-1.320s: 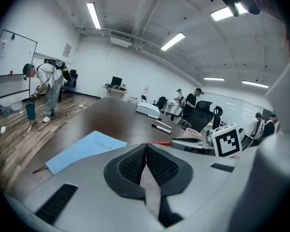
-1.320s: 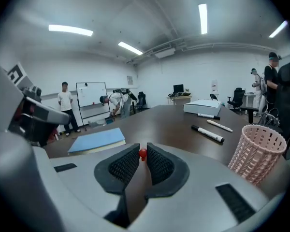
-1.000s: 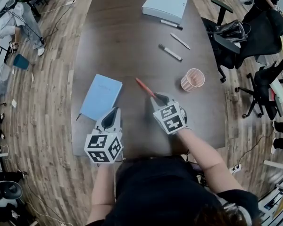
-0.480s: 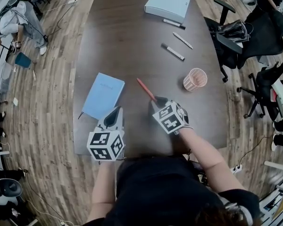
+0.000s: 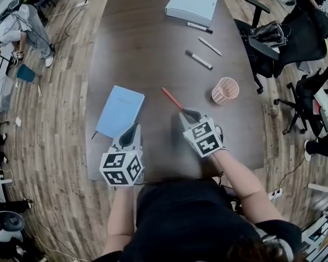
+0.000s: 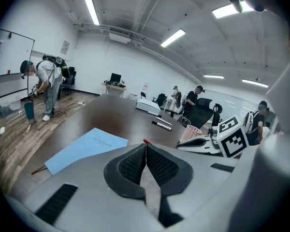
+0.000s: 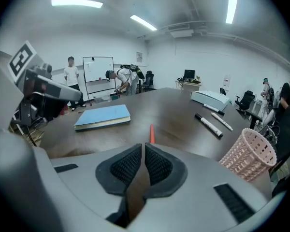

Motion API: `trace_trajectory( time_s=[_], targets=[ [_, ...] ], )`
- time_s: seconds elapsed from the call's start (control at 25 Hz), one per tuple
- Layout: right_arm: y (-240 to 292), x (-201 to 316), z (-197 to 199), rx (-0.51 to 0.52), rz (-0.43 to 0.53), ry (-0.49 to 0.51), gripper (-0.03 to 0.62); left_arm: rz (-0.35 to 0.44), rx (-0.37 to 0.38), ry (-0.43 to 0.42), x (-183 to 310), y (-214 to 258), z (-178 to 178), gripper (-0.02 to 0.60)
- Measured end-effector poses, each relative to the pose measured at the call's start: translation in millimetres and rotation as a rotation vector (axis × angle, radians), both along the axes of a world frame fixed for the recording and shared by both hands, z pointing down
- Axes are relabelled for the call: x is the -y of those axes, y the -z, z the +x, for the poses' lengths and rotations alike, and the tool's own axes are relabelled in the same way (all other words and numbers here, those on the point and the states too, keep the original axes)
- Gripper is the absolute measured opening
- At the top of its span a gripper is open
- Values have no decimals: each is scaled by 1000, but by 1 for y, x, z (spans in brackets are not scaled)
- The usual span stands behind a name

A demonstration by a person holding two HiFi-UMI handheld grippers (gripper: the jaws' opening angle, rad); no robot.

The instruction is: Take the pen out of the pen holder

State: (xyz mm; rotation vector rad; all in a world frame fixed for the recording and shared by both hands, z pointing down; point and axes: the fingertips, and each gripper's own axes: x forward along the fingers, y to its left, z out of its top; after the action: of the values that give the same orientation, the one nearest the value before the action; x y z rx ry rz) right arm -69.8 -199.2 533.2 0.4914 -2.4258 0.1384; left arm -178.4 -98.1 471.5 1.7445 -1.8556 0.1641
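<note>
A red pen [image 5: 172,99] lies slanted on the dark table, outside the pink mesh pen holder [image 5: 224,91], which stands upright to its right. My right gripper [image 5: 186,113] sits just behind the pen's near end. Its jaws are closing to a narrow slit with only table showing between the pads. In the right gripper view the pen [image 7: 152,133] sticks out beyond the tips [image 7: 144,146] and the pen holder [image 7: 249,153] is at the right. My left gripper [image 5: 134,127] hovers near the front edge, shut and empty [image 6: 146,146].
A blue notebook [image 5: 119,111] lies left of the pen, just ahead of the left gripper. Two markers [image 5: 199,60] [image 5: 210,46] and a white box [image 5: 192,5] with another marker beside it are at the far end. Office chairs [image 5: 273,37] stand along the right side.
The right gripper has shifted a little to the right and toward me. The red pen stays on the table in about the same place. The left gripper has not moved.
</note>
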Motion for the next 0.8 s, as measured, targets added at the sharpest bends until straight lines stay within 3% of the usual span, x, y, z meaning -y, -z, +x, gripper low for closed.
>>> trace_trajectory(
  time_s=[0.52, 0.8],
  targets=[
    [65, 6, 30, 171, 12, -115, 18, 40, 1, -32, 4, 16, 4, 29],
    [78, 6, 43, 213, -13, -169, 17, 53, 2, -35, 4, 20, 7, 29]
  ],
)
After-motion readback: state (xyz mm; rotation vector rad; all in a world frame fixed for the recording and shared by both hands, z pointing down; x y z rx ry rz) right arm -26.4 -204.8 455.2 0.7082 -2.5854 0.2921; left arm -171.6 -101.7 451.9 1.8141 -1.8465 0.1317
